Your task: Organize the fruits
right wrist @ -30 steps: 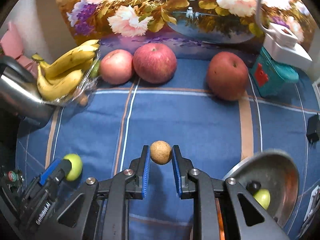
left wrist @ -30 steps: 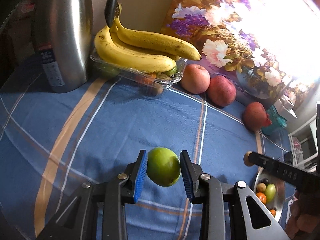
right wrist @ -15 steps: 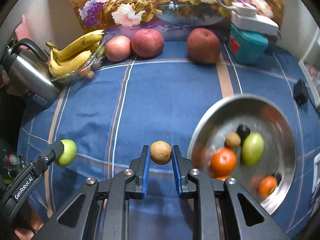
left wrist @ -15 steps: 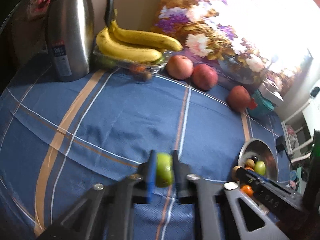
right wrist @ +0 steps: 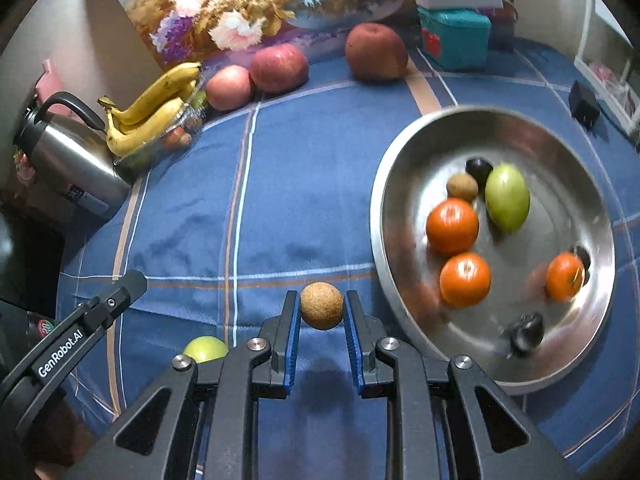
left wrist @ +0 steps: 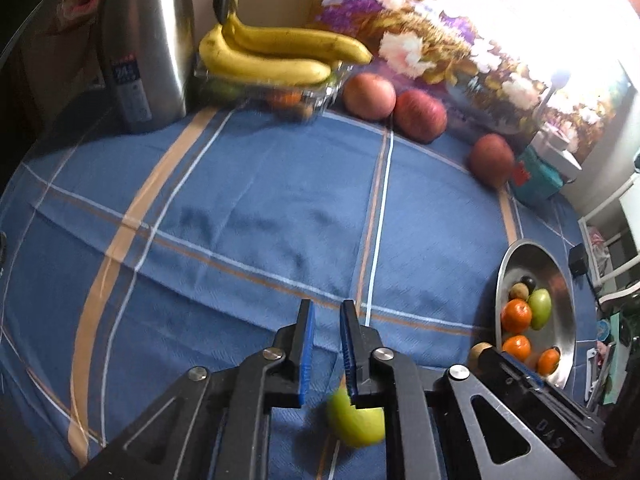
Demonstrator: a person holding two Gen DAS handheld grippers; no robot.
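Blue plaid tablecloth (left wrist: 256,208), floral painting (right wrist: 248,4) behind

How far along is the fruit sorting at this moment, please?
Done: the metal bowl holds three oranges, a green fruit and some small ones. In hand: the right gripper is shut on a brown round fruit beside the bowl. The left gripper is shut on nothing; a loose green fruit is beneath it. Left: that fruit, probably also the apples and bananas.
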